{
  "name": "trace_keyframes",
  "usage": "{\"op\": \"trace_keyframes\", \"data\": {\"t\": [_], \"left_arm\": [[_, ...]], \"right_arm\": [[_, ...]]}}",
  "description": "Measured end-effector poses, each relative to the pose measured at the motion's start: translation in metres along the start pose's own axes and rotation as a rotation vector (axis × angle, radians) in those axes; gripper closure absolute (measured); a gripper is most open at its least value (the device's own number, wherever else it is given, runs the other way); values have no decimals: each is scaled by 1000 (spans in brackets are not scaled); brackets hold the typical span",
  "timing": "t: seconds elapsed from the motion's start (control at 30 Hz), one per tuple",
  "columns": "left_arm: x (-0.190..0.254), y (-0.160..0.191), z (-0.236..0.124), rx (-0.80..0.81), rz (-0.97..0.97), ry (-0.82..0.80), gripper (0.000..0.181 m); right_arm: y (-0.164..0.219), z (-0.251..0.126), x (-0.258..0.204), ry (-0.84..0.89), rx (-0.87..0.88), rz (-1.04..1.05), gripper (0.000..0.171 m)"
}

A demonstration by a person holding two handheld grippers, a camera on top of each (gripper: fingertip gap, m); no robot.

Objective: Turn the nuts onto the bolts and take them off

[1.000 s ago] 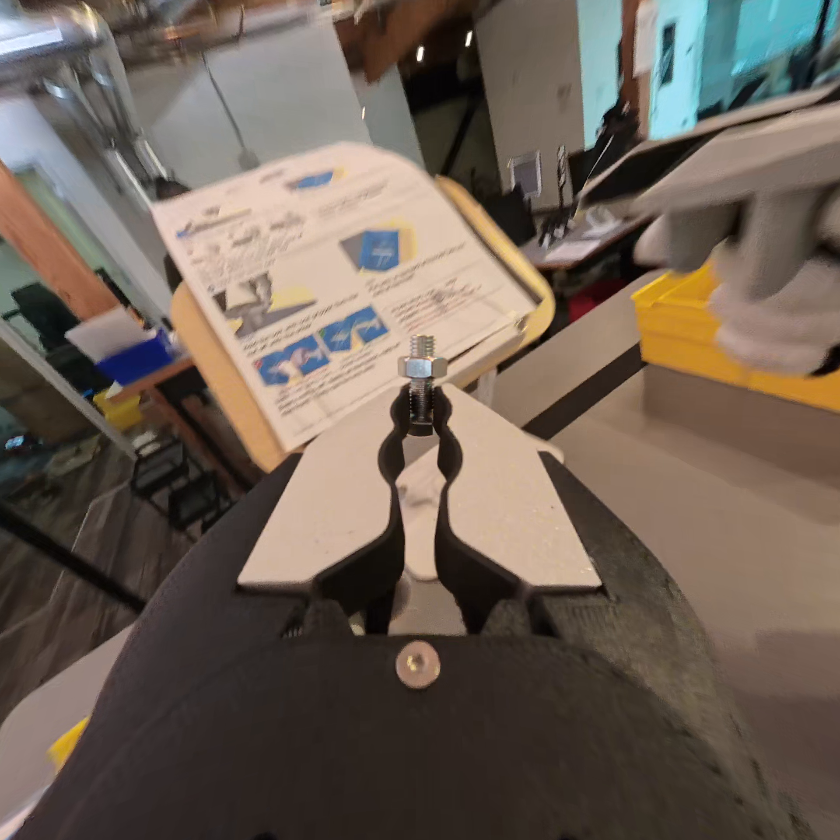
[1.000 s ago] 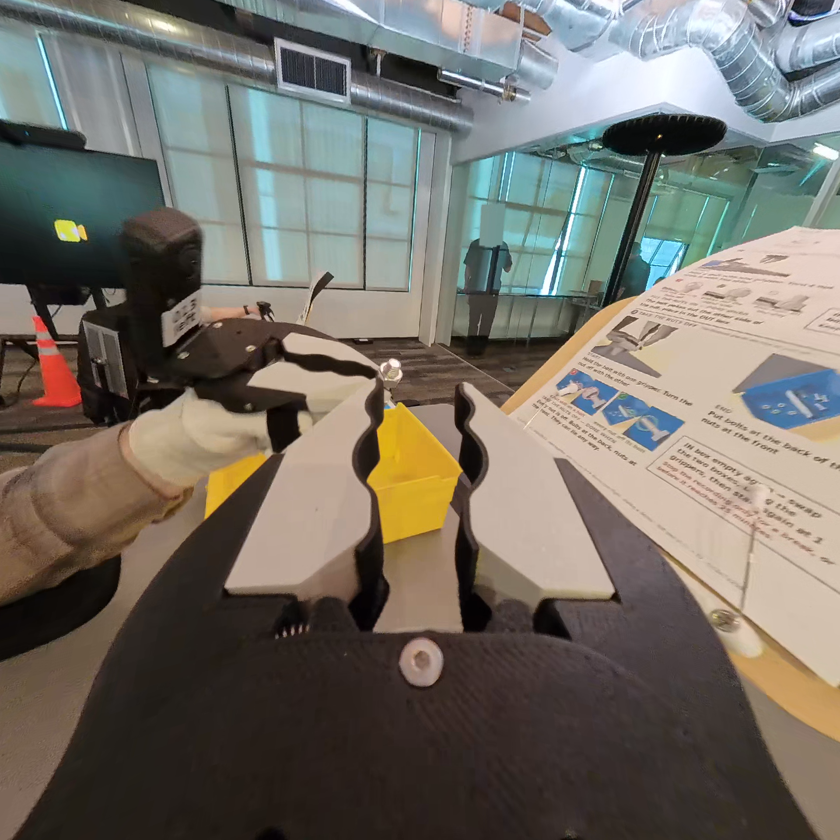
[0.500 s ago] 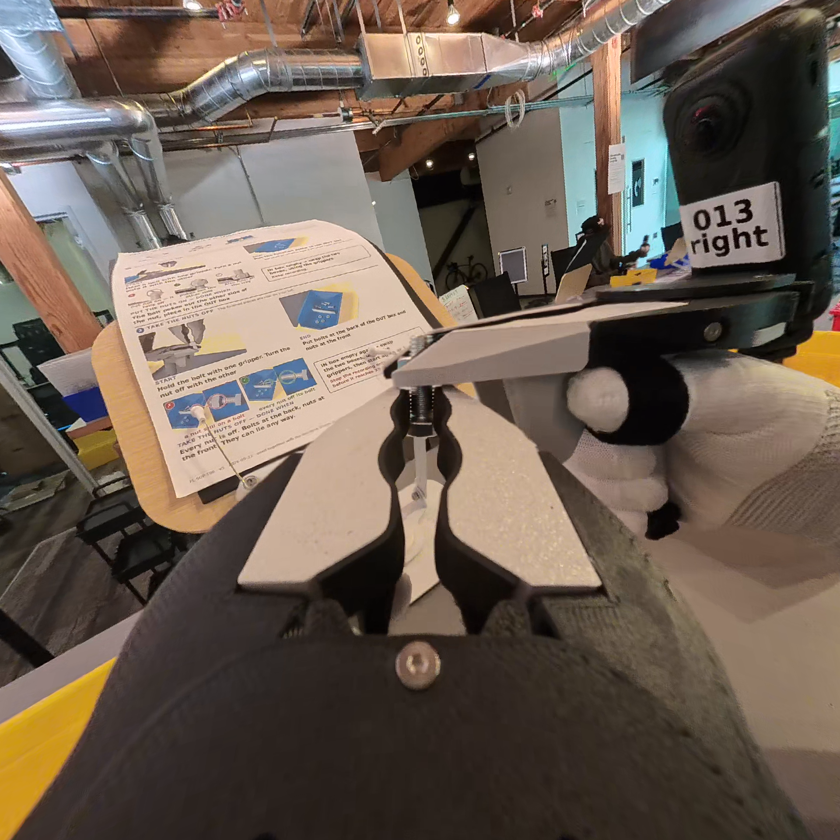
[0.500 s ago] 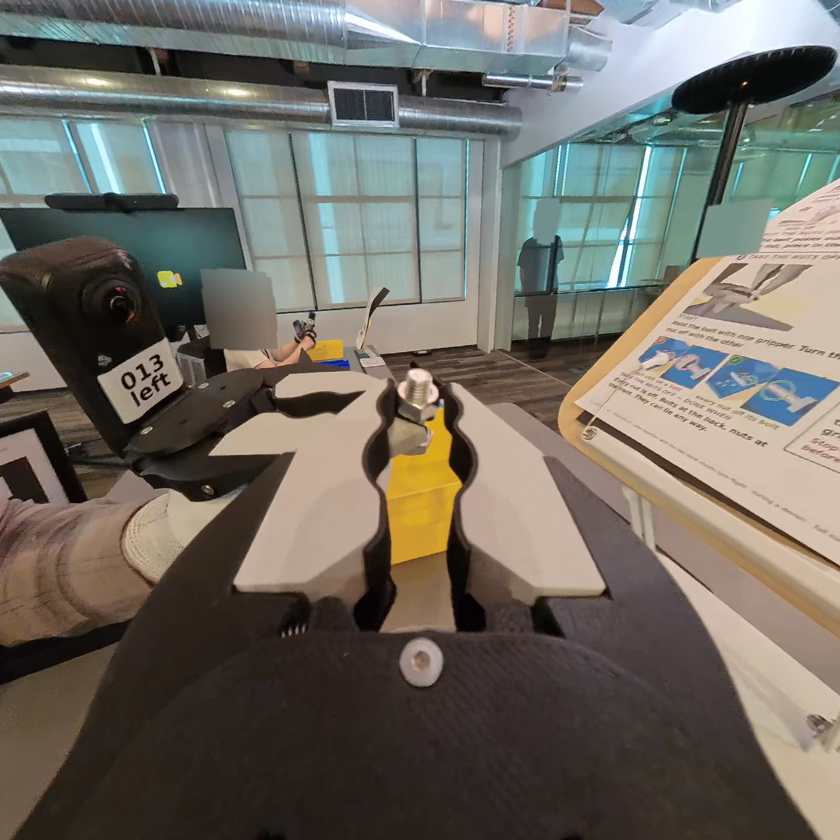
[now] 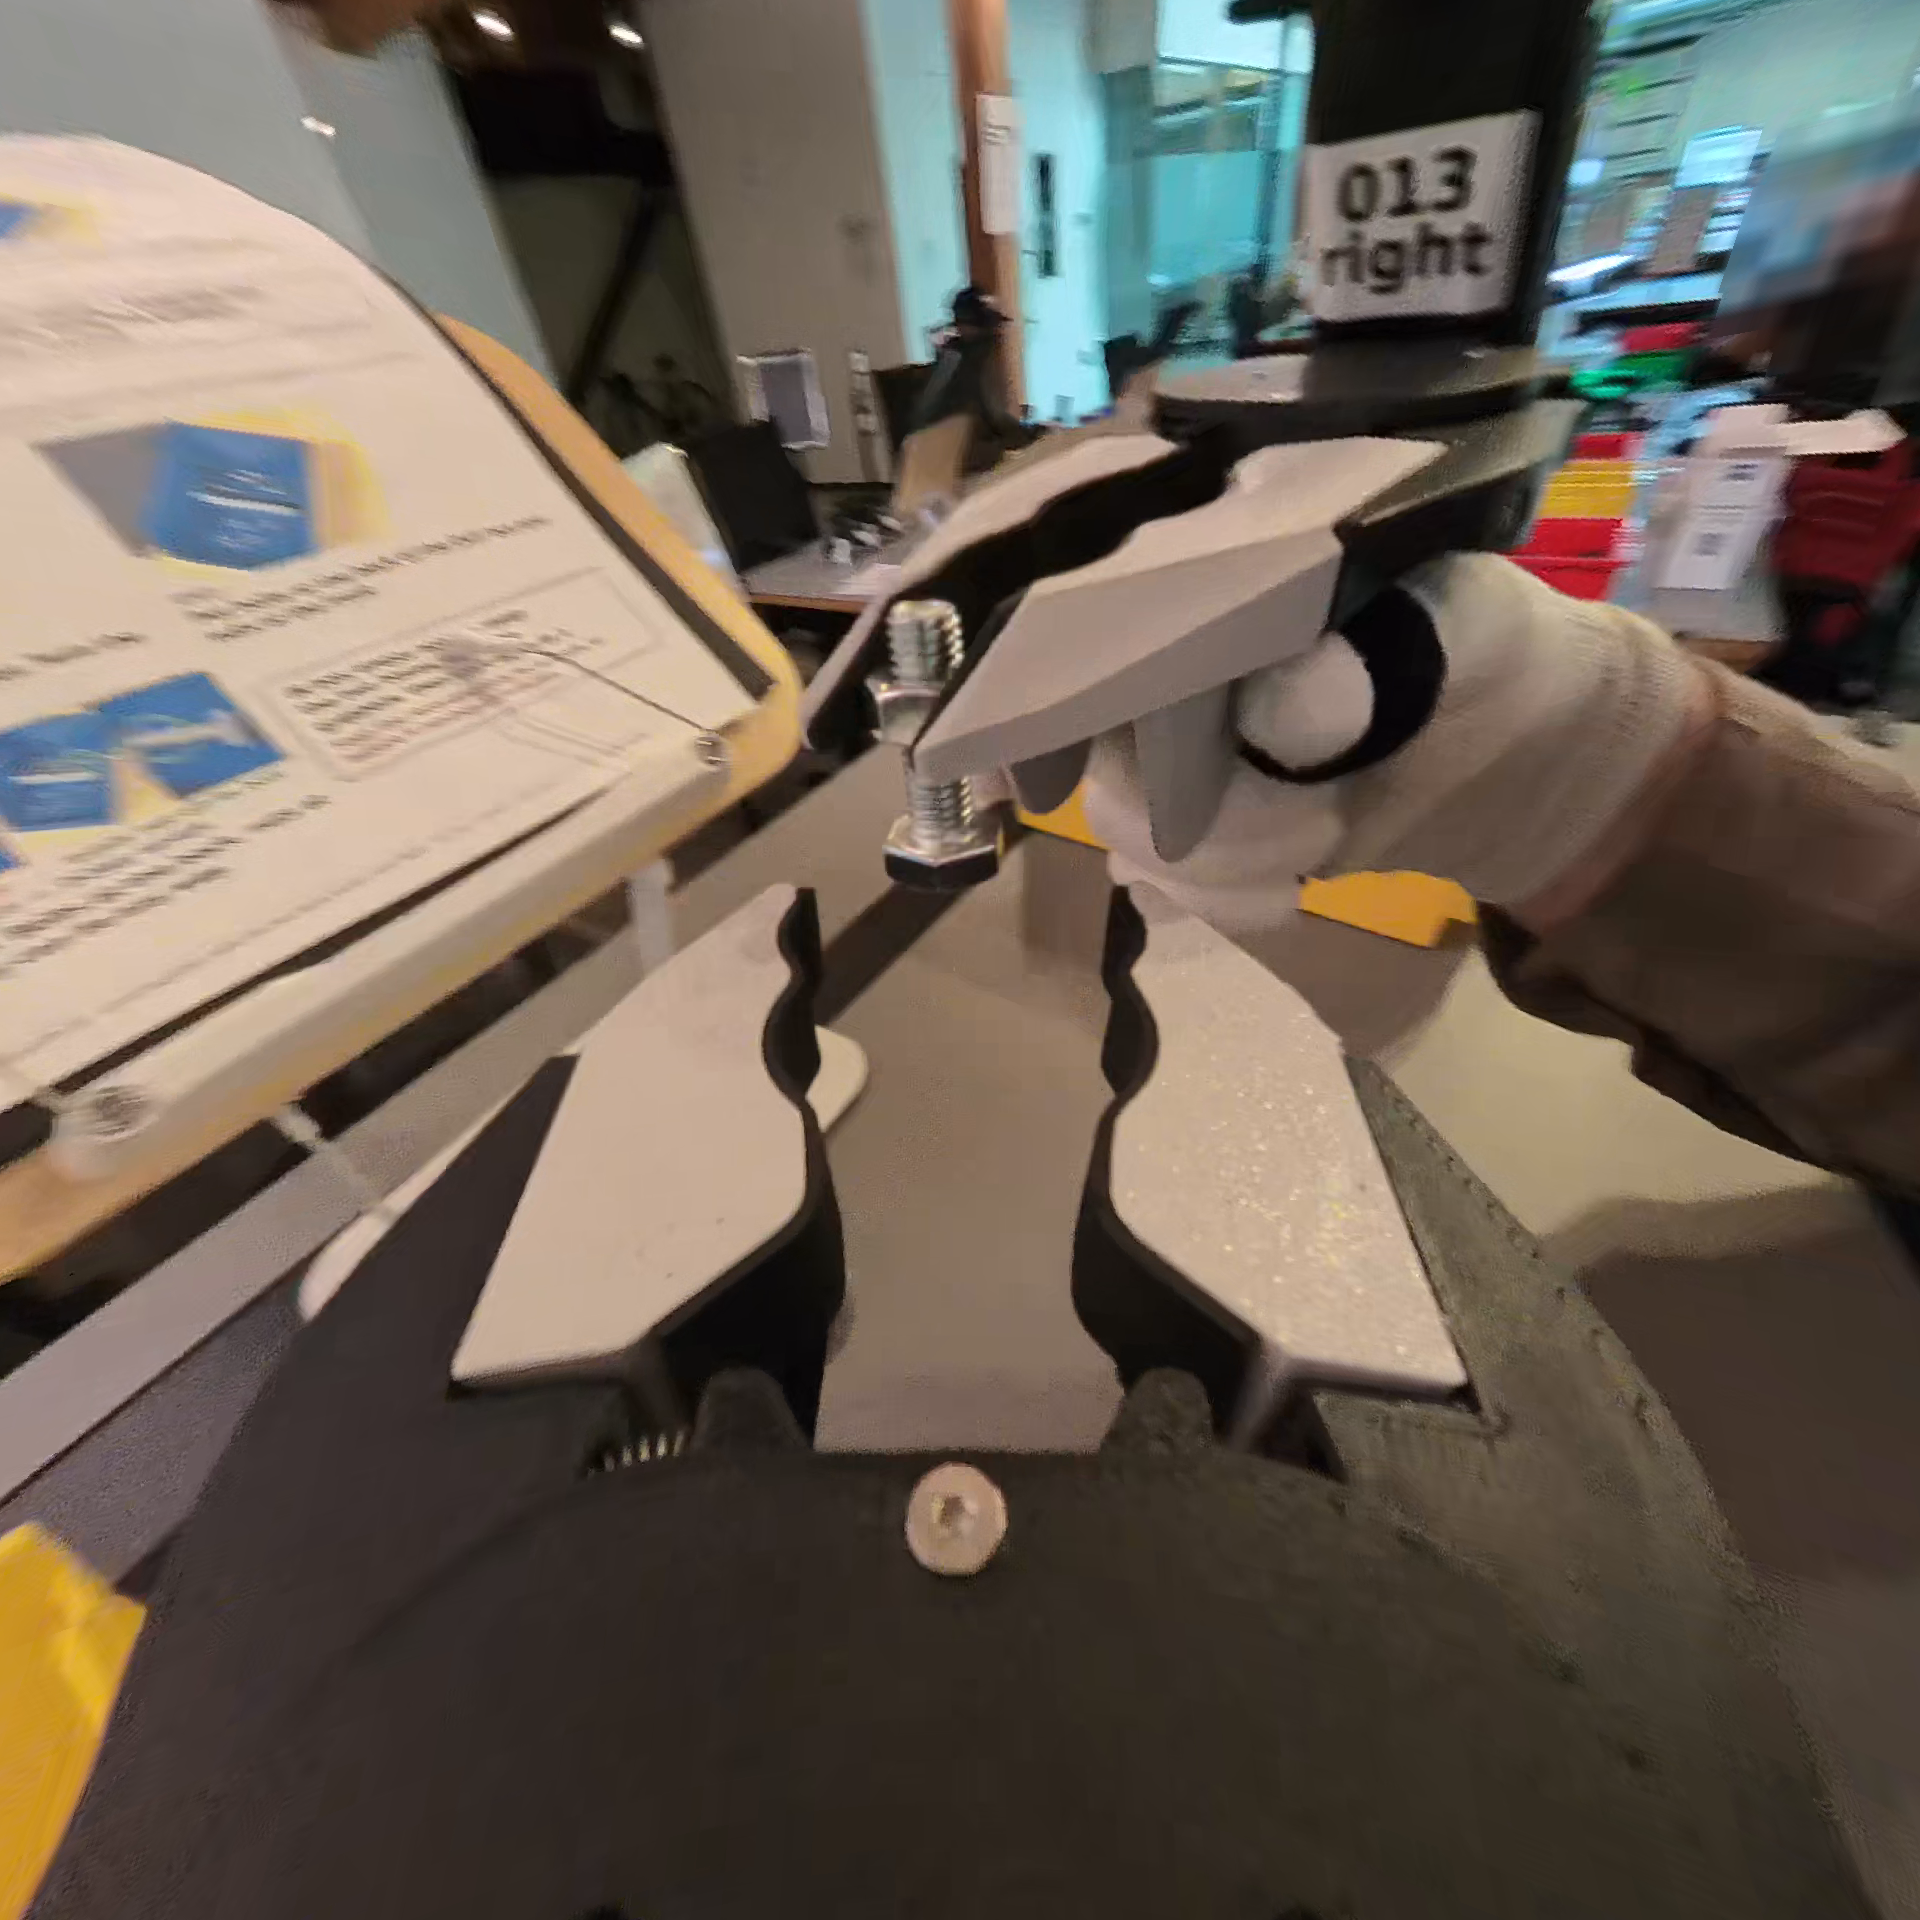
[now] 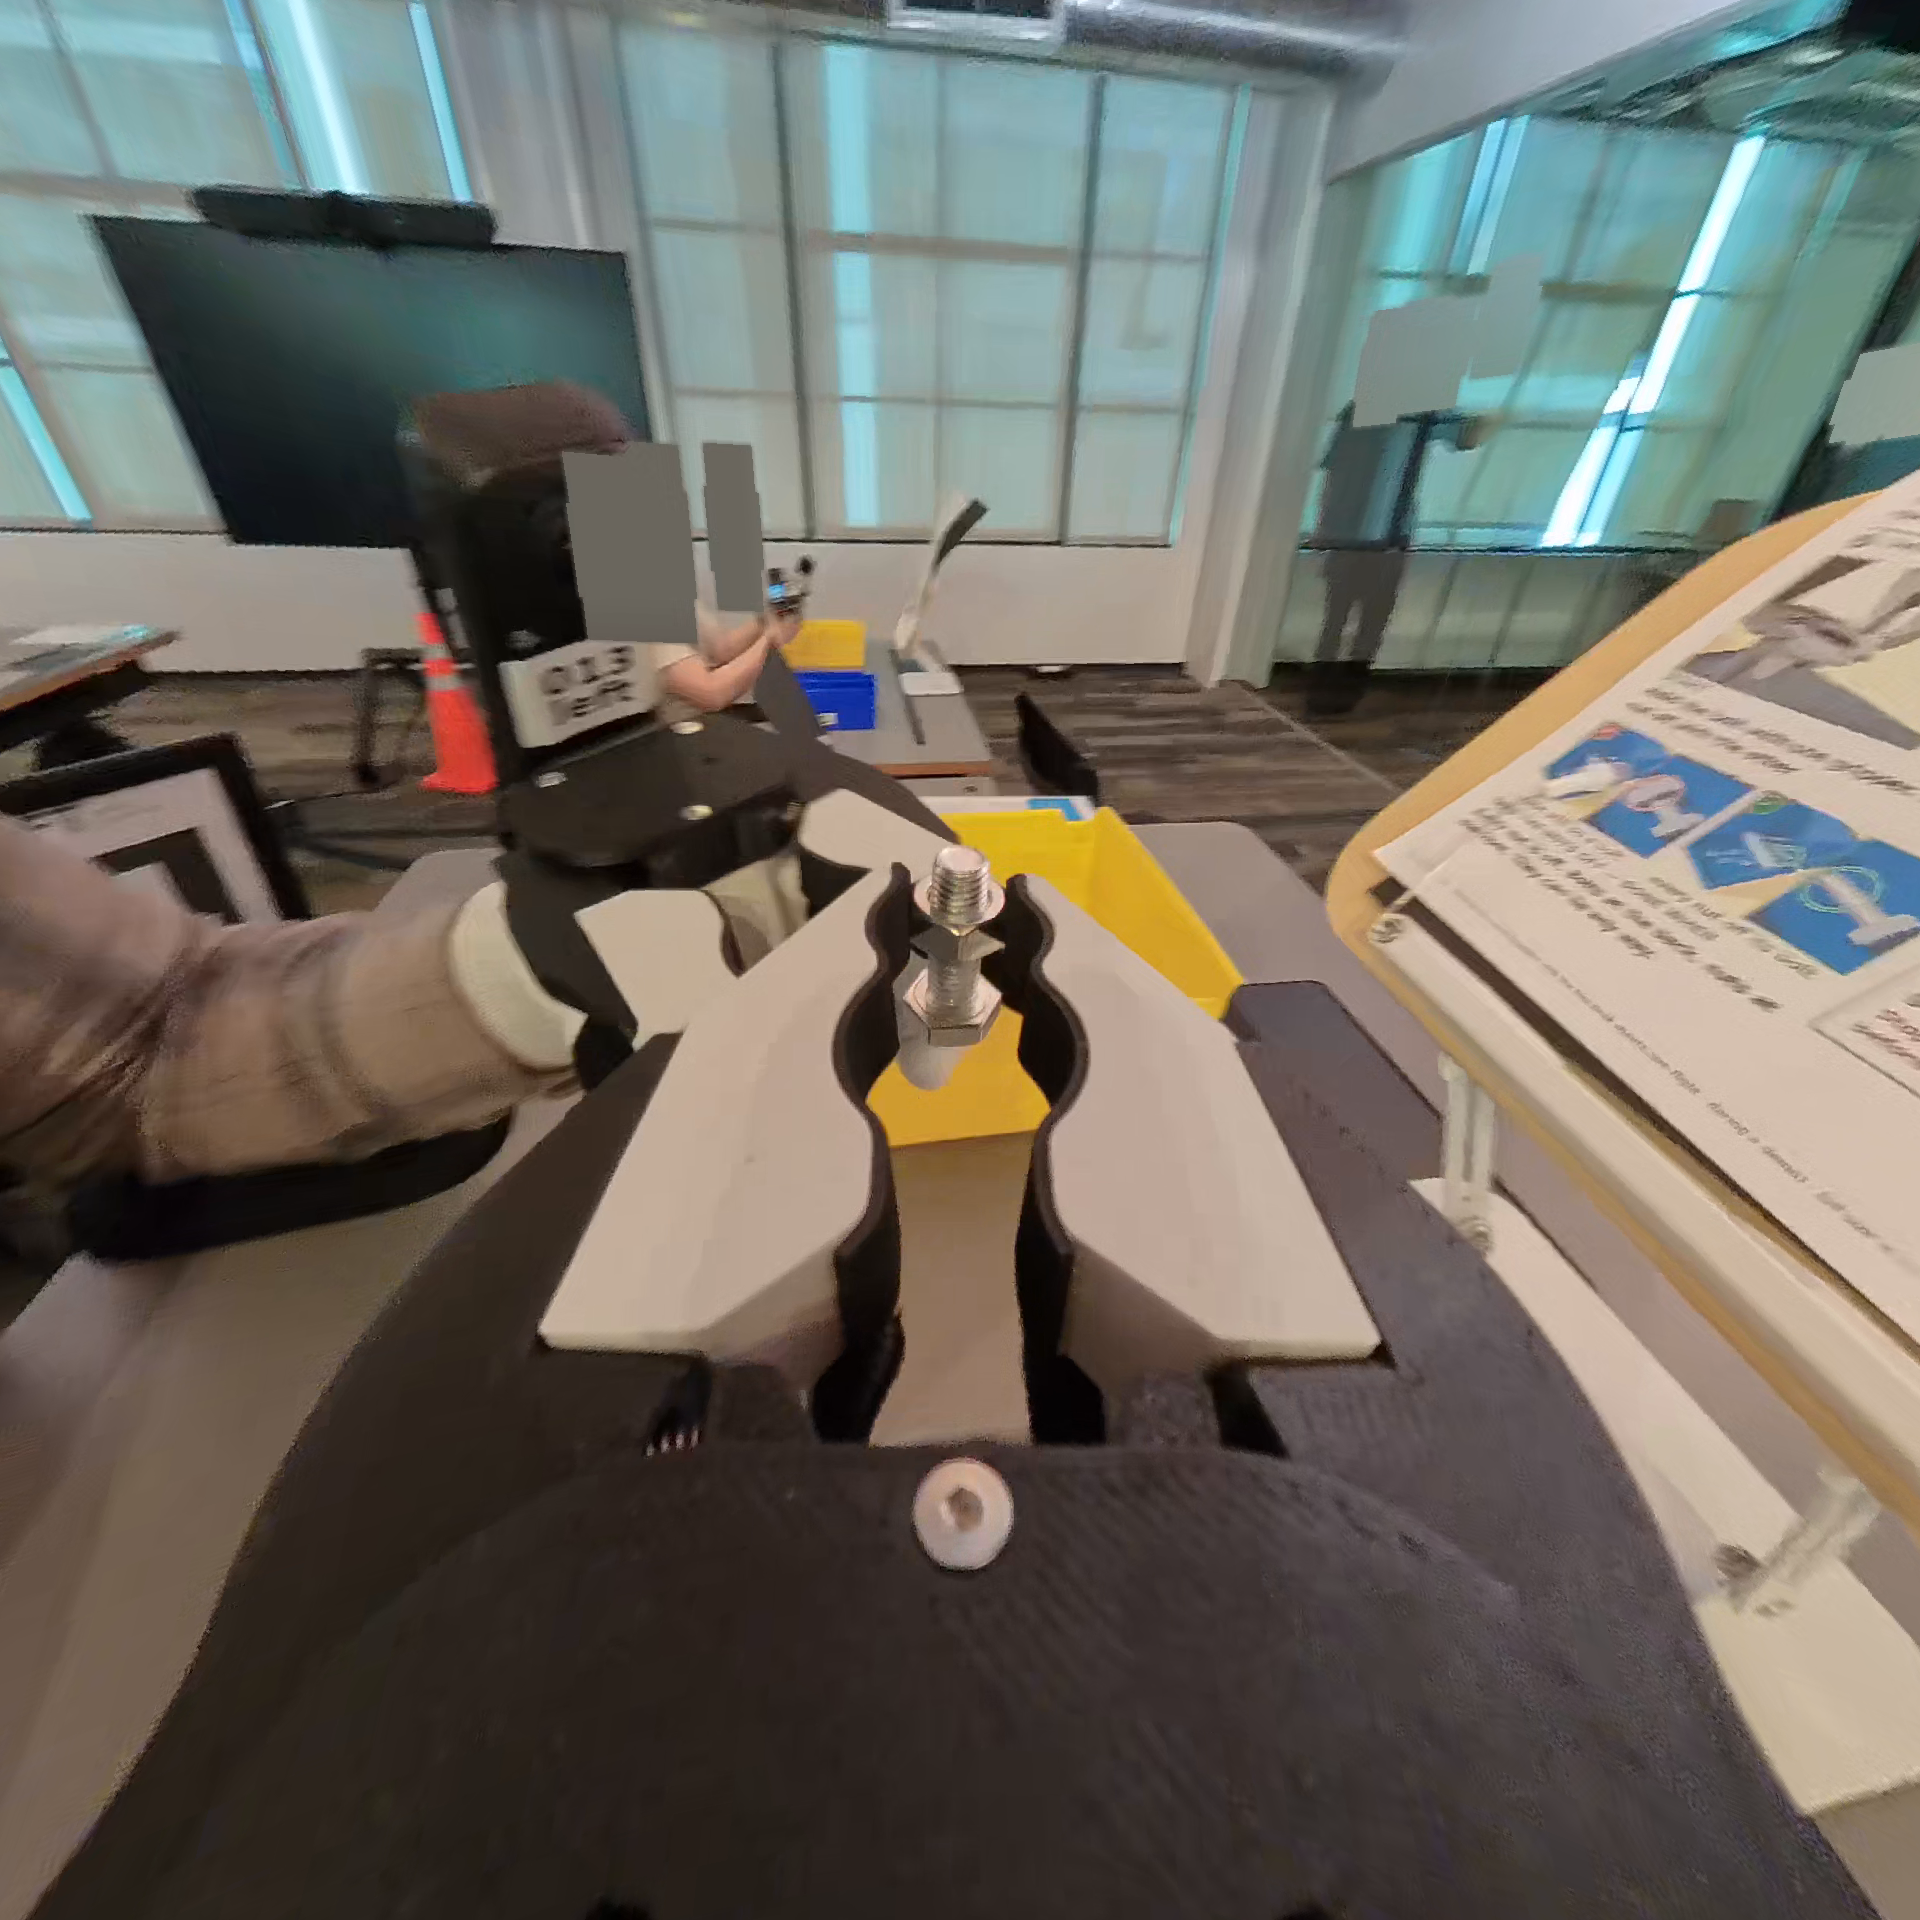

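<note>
The right gripper [image 6: 951, 914] has its jaws pinched on the shiny silver nut [image 6: 954, 943], partway up the shiny silver bolt [image 5: 928, 764], so unscrewing looks unfinished, while the left gripper [image 5: 954, 914] waits with jaws wide just below.

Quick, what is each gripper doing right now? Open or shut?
Left gripper: open, holding nothing.
Right gripper: shut on the nut, with the bolt threaded through it.

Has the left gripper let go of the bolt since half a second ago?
Yes. The left gripper is open now, just below the bolt, which the right gripper holds by its nut.
</note>
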State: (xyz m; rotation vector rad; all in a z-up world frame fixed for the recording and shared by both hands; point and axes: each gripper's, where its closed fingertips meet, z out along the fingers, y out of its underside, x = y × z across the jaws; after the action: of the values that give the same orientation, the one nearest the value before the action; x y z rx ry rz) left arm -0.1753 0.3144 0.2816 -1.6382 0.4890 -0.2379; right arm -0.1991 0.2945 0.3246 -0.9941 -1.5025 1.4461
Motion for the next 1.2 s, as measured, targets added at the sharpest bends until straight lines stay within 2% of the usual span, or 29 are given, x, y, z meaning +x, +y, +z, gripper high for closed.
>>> {"op": "trace_keyframes", "data": {"t": [0.17,0.23,0.33,0.43,0.57,0.67,0.97,1.03,1.2], "left_arm": [[36,3,-2,17,-99,276,134],[51,4,-7,16,-132,393,141],[62,1,-12,39,-147,474,154],[65,-2,-15,65,-144,498,160],[69,-6,-21,87,-165,545,158],[69,-5,-21,83,-150,544,166],[60,-5,-17,90,-102,461,166],[58,-6,-16,94,-105,449,166],[48,-9,-15,124,-124,406,166]], "right_arm": [[7,-9,-40,-281,-39,69,156],[8,-10,-49,-340,-31,73,156],[8,-9,-59,-395,-17,72,156],[11,-8,-64,-422,-24,62,156],[12,-9,-66,-437,-21,53,156],[11,-10,-67,-452,-7,65,156],[9,-9,-62,-420,13,65,156],[6,-8,-57,-388,22,63,135],[6,-11,-46,-315,11,28,135]]}}
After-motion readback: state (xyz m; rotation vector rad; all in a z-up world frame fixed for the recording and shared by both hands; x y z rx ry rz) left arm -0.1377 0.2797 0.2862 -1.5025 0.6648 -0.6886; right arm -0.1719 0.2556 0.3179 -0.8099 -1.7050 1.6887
